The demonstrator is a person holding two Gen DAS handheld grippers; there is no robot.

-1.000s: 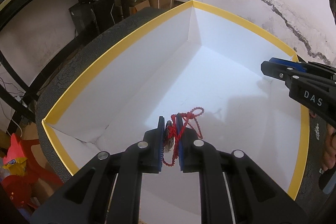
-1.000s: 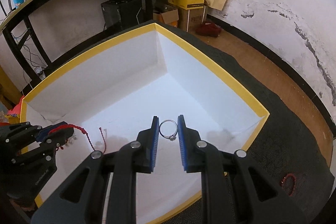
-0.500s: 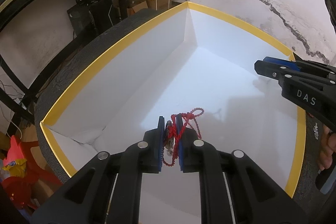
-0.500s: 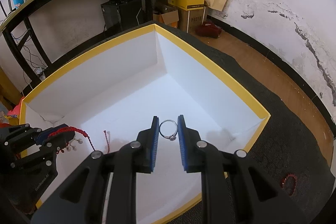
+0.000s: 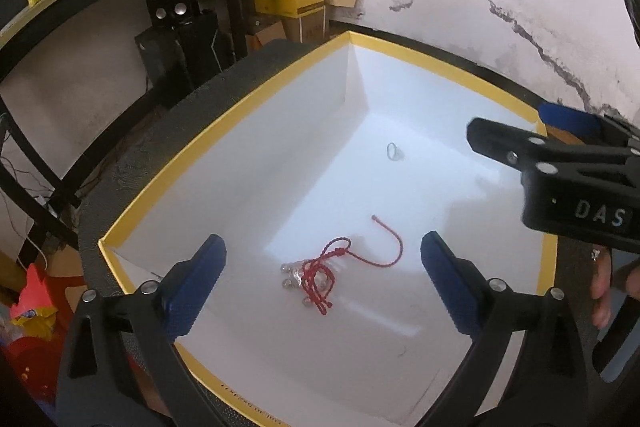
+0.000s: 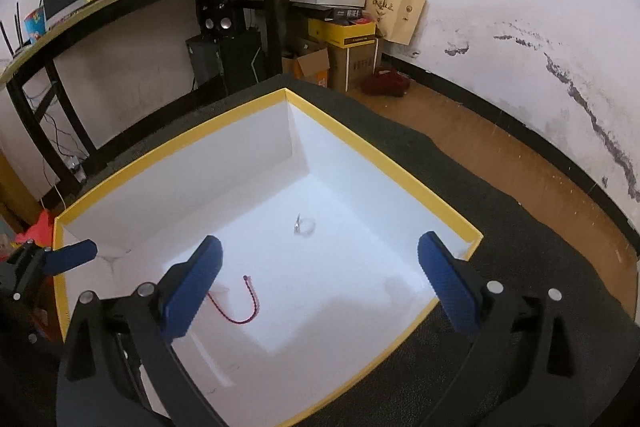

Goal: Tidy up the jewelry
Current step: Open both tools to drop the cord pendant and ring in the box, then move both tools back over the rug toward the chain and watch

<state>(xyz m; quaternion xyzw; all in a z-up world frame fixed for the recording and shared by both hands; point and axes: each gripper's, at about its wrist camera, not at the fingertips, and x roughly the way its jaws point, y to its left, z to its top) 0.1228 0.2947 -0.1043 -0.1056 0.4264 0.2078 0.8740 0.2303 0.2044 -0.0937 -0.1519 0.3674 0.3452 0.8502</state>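
A white box with a yellow rim (image 5: 224,131) (image 6: 384,167) sits on a dark mat. A red cord bracelet with silver charms (image 5: 320,273) lies on the box floor, just ahead of my left gripper (image 5: 322,281), which is open and empty above it. A silver ring (image 5: 394,151) (image 6: 303,225) lies farther in on the box floor. My right gripper (image 6: 318,277) is open and empty above the box, short of the ring. The red cord's end (image 6: 244,301) shows in the right wrist view. The right gripper (image 5: 560,163) enters the left wrist view from the right.
The dark mat (image 6: 520,267) surrounds the box. Beyond it are a black desk frame (image 6: 268,27), speakers (image 6: 218,21), cardboard boxes (image 6: 344,39) and a cracked white wall (image 6: 540,27). A hand (image 5: 604,287) shows at the right edge.
Both grippers have opened and pulled up. The red bracelet has dropped from the left gripper and the ring from the right gripper onto the box floor.
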